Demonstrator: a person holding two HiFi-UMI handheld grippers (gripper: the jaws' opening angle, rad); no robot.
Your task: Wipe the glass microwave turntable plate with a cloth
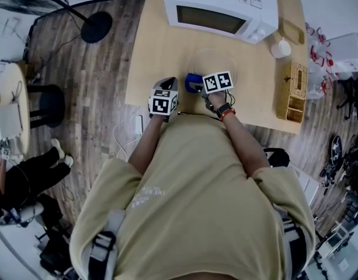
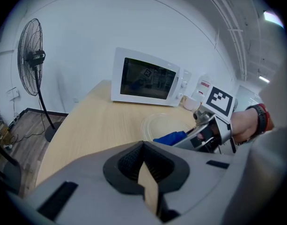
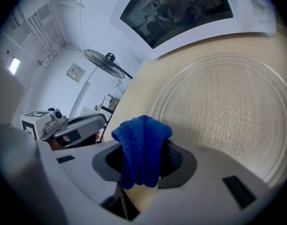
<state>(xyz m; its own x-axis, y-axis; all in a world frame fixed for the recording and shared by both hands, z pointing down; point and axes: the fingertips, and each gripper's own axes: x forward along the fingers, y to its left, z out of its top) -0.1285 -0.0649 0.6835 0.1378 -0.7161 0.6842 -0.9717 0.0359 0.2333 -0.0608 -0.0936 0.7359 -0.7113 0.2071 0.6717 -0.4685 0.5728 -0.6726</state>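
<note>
The clear glass turntable plate (image 1: 212,64) lies flat on the wooden table (image 1: 161,51) in front of the microwave (image 1: 219,7). In the right gripper view the plate (image 3: 227,107) fills the area just ahead of the jaws. My right gripper (image 3: 143,161) is shut on a folded blue cloth (image 3: 141,149), held at the plate's near rim. The left gripper view shows that cloth (image 2: 171,137) at the plate's (image 2: 164,124) near edge. My left gripper (image 2: 145,165) is shut with nothing in it, hovering over the table's front left part, beside the right gripper (image 1: 197,86).
A wicker box (image 1: 292,92) and a white cup (image 1: 280,47) stand at the table's right side. A standing fan (image 2: 33,55) is on the floor to the left. The table's front edge (image 1: 167,107) lies right under the grippers.
</note>
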